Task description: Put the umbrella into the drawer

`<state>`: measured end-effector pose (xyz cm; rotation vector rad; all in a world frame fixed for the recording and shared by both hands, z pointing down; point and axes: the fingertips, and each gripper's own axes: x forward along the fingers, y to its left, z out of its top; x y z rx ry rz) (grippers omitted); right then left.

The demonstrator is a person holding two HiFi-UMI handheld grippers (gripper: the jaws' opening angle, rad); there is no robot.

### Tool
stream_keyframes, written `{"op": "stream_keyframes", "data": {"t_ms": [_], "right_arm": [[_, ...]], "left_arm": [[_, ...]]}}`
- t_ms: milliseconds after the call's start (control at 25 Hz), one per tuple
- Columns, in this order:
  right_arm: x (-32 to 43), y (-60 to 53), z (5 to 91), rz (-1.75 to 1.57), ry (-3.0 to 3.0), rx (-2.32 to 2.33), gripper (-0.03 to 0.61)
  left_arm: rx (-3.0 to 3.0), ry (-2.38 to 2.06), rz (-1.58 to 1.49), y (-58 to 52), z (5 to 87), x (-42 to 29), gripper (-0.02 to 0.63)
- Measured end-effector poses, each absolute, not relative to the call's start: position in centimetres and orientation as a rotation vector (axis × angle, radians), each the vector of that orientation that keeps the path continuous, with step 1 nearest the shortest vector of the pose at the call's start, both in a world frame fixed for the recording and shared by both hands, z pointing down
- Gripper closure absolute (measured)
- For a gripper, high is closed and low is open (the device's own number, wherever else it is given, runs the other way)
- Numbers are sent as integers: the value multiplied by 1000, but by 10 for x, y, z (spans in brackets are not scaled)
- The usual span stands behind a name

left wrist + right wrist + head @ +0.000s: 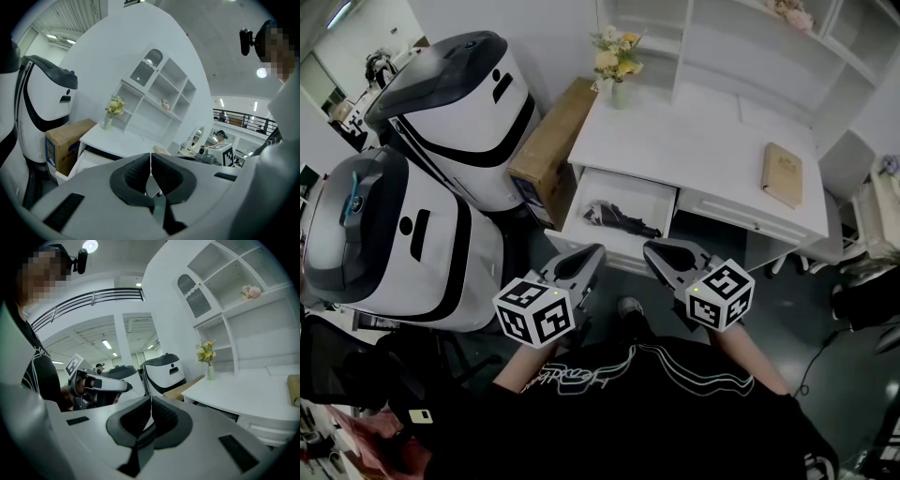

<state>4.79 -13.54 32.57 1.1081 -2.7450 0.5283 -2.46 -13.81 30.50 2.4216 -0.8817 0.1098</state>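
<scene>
Both grippers are pressed shut with nothing in them: the left gripper (598, 249) and the right gripper (648, 247) hang side by side just off the front edge of the open drawer (649, 197), tips aimed at it. Makes sense to me, since the umbrella (617, 217) is already lying folded inside, toward the drawer's front edge. I'd guess the only job left is pushing the drawer closed, and shut jaws work fine as a blunt pusher. Room-wise, the drawer sticks out from the left end of the desk (694, 141). The cardboard box (548, 150) leans just beside its left edge, with two big white machines (441, 122) past that, so there's no slack on that side. Right of the drawer front looks like open floor. The vase (620, 92) at the desk's back left corner and the book (782, 173) near its right edge are well apart from the drawer.
</scene>
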Motion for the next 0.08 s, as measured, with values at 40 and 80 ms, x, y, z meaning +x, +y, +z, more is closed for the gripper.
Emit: {"op": "stream_keyframes", "data": {"t_ms": [40, 80], "right_arm": [[48, -136, 327, 529, -2744, 1111, 534], [49, -136, 327, 529, -2743, 1113, 534]], "left_arm": [[2422, -882, 111, -139, 306, -25, 589], [2421, -883, 112, -139, 306, -24, 589]]}}
